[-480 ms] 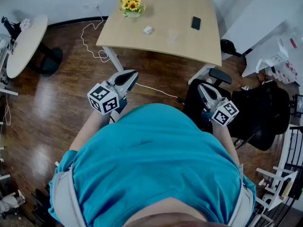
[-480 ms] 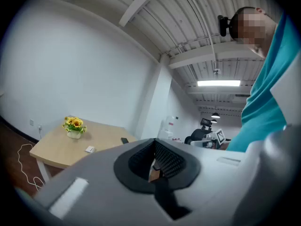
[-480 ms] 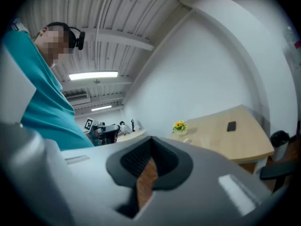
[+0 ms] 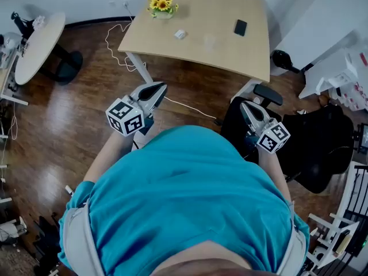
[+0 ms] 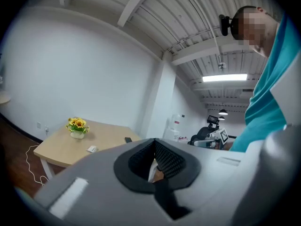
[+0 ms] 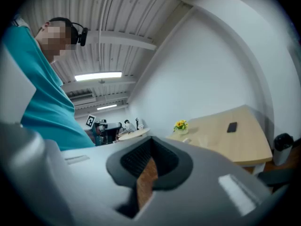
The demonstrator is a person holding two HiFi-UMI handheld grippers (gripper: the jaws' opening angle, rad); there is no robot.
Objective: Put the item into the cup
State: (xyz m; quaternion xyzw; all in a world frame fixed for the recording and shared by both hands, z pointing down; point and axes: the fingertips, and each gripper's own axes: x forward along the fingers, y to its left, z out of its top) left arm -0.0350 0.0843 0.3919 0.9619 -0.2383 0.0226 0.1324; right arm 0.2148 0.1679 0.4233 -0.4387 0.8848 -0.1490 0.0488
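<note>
A small white item point(image 4: 180, 34) lies on the wooden table point(image 4: 172, 48), and a clear cup point(image 4: 209, 41) stands just to its right. Both sit far ahead of me, well out of reach of the grippers. My left gripper point(image 4: 161, 86) is held at chest height over the floor, its jaws together with nothing in them. On the other side, my right gripper point(image 4: 244, 104) is shut and empty too, above the black chair. In the left gripper view the left gripper point(image 5: 154, 166) points towards the table, where the white item point(image 5: 92, 149) shows.
A pot of yellow flowers point(image 4: 161, 6) and a black phone point(image 4: 240, 27) also rest on the table. A black office chair point(image 4: 305, 148) stands at my right. A white cable point(image 4: 118, 50) trails over the wooden floor by the table leg. A round table point(image 4: 35, 45) is at the left.
The table and the room have shifted slightly up and right in the head view. Both grippers keep the same place and stay shut.
</note>
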